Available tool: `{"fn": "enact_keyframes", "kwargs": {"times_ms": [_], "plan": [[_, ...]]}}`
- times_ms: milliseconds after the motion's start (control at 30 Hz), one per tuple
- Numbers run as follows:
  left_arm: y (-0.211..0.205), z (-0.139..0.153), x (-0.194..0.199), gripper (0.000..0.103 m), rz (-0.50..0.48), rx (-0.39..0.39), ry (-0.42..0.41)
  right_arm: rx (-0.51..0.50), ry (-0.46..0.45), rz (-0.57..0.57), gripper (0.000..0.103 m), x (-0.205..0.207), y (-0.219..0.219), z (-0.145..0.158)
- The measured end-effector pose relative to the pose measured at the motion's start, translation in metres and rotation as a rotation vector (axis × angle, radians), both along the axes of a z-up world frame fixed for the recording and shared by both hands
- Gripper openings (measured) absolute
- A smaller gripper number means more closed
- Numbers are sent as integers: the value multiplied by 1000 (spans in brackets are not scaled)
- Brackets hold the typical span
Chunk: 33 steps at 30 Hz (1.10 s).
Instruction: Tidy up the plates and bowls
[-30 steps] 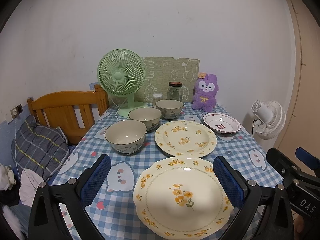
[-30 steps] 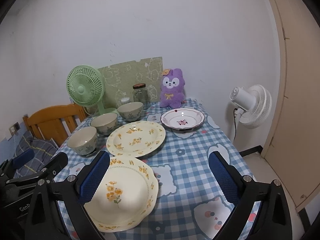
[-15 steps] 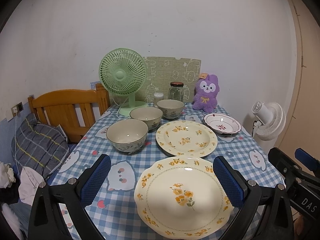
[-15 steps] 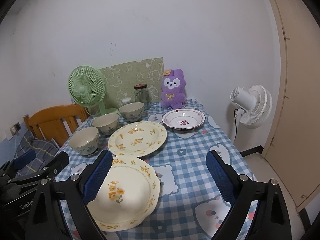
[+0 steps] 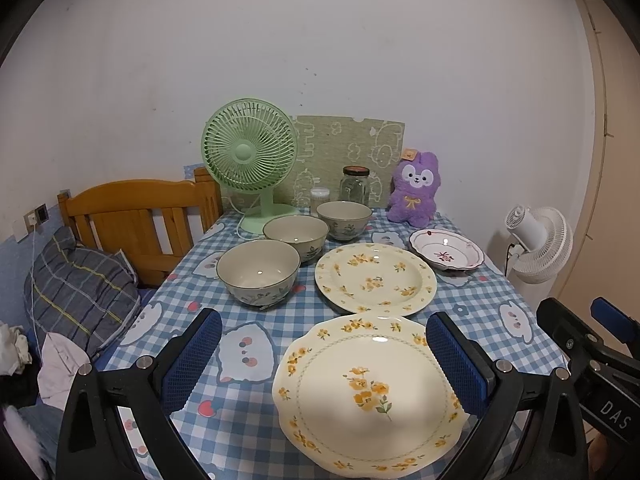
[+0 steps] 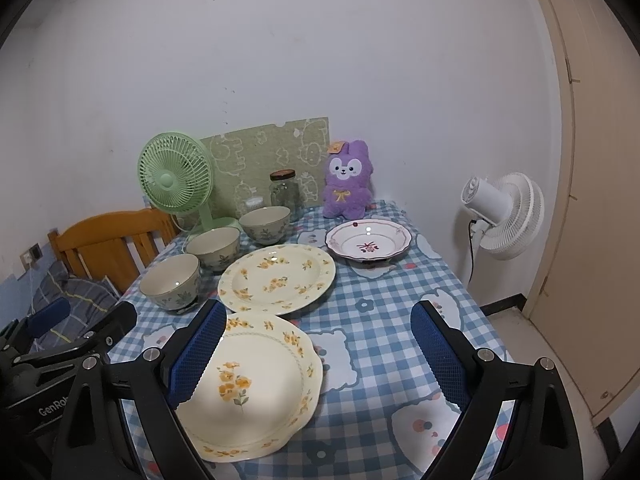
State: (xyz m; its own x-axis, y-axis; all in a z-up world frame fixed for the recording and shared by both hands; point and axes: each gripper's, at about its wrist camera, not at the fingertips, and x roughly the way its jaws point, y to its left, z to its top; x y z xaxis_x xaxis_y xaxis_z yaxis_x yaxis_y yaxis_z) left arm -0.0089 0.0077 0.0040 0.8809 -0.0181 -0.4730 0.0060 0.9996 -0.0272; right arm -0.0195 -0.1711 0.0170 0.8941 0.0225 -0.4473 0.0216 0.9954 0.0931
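Both grippers are hovering with jaws wide apart, holding nothing — left gripper (image 5: 323, 354) framing the near scalloped plate (image 5: 370, 392), right gripper (image 6: 318, 354) beside it. Second plate (image 5: 375, 278), small plate (image 5: 446, 249), three bowls (image 5: 258, 272) sitting unstacked on the table (image 5: 472, 300) — likely staging for stacking.

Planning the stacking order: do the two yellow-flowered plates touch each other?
Apart. The right wrist view shows checked cloth between the near plate and the far plate.

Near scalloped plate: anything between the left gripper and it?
Nothing visible. The left gripper is open above the scalloped plate, with only bare tablecloth beside it; the bowls sit farther back.
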Motion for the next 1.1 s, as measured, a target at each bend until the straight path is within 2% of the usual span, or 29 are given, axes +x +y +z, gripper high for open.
{"fn": "enact_keyframes", "kwargs": {"times_ms": [400, 1100], "plan": [[3, 0, 1, 102, -8, 6, -4, 3, 5, -2, 95, 1, 2, 0], [-3, -8, 9, 94, -17, 22, 8, 4, 23, 9, 93, 9, 7, -5]]}}
